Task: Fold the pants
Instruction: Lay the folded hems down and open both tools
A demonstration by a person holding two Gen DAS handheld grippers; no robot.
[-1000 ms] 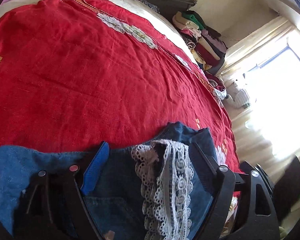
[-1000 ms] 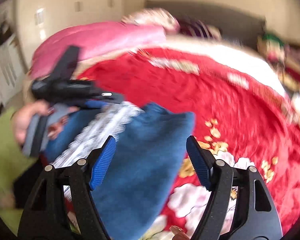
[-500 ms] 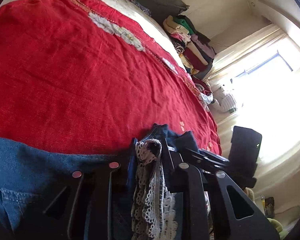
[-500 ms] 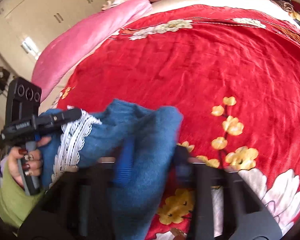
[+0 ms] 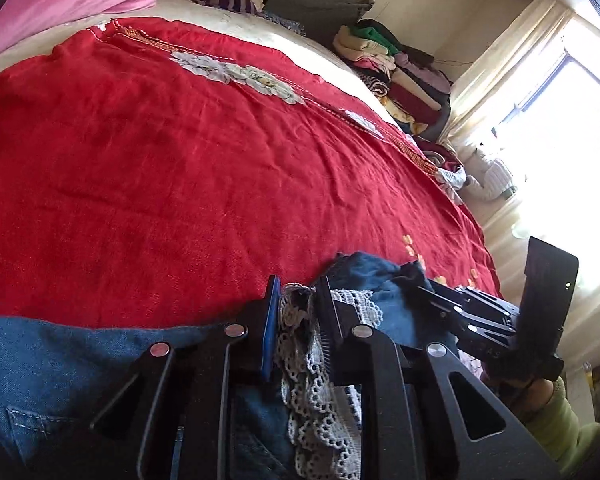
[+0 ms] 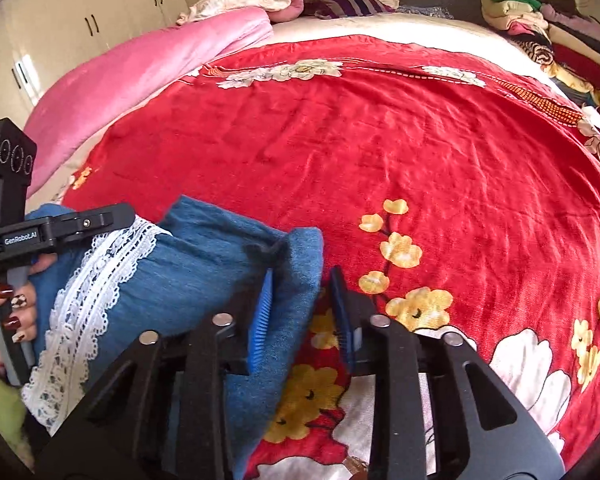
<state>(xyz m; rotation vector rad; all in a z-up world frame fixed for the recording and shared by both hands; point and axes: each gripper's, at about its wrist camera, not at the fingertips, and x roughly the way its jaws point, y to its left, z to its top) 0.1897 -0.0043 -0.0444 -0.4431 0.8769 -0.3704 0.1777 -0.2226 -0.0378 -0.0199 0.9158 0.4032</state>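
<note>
Grasp stage of folding: left gripper [image 5: 298, 312] pinches the lace trim [image 5: 312, 392] of the pants [image 6: 188, 276], right gripper [image 6: 300, 304] clamps the denim hem, garment at the red blanket's [image 6: 400, 152] near edge; next probably lifting both corners evenly.

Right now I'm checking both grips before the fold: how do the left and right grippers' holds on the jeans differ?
The left gripper is shut on the white lace trim; the right gripper pinches a plain denim edge of the jeans. The left gripper's jaws stand nearly together; the right gripper's jaws show a visible gap beside the cloth. Both have blue pads and hold the same garment over the red blanket.
</note>
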